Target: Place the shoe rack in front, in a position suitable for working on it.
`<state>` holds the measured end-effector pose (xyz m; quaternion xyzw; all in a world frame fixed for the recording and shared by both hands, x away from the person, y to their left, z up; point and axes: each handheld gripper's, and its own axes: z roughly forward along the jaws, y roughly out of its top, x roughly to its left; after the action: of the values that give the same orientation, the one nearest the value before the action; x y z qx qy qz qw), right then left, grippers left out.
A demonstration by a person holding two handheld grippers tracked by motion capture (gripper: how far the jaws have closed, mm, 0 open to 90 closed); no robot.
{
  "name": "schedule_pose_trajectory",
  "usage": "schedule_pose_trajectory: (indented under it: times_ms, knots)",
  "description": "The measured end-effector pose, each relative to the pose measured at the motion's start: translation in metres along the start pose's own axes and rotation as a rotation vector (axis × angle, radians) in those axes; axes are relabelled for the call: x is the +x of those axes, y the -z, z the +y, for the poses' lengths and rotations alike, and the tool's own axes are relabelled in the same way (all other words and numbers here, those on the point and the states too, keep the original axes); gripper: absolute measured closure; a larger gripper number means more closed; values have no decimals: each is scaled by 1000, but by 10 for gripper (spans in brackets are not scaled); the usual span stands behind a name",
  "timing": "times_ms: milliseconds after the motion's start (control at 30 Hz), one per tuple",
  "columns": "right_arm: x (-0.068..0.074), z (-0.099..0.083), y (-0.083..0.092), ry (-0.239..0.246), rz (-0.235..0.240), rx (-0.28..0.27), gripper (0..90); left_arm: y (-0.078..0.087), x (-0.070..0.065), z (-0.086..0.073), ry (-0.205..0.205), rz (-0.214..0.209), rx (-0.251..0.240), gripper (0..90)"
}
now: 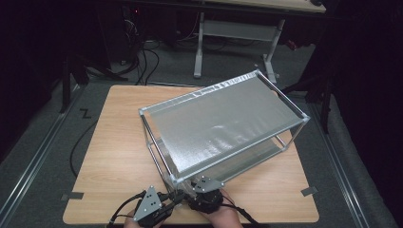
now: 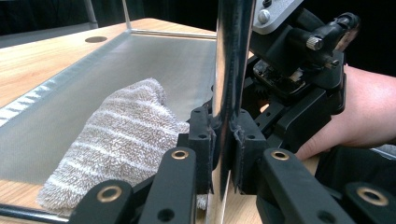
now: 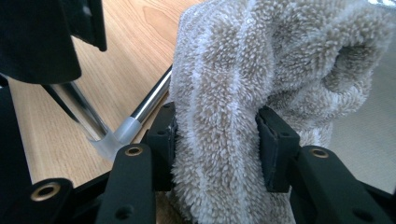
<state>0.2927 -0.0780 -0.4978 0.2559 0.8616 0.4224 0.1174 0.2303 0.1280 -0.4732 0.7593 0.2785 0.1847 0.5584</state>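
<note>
Steadying rack, handling towel on its lower shelf

I am clamping my left gripper (image 2: 223,156) on the rack's corner post (image 2: 231,70) while my right gripper (image 3: 215,140) is pinching the towel (image 3: 261,70); thick pile may slip, or snag the post.

Fluffy terry towel (image 3: 243,93), glossy metal post (image 2: 229,70), seemingly matt shelf (image 1: 223,126)

Metal-framed rack (image 1: 223,126) tilted on wooden table (image 1: 119,142); left claw (image 1: 177,197), right claw (image 1: 192,189) at its near corner
</note>
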Motion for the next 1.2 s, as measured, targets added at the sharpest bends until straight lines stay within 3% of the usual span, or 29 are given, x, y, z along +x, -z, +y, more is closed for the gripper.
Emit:
schedule_pose_trajectory:
  times_ms: [433,667,967,1200]
  knots:
    - [-1,-2,-1,5,-7,0,563,2,1,0,2,0,5,802]
    - [-5,-1,-1,12,-40,10,561,4,1,-1,11,21,4,803]
    - [-20,-5,4,-2,-98,20,561,9,3,-1,8,25,13,803]
    - [-44,-10,12,-28,-154,29,560,15,4,-3,18,51,15,803]
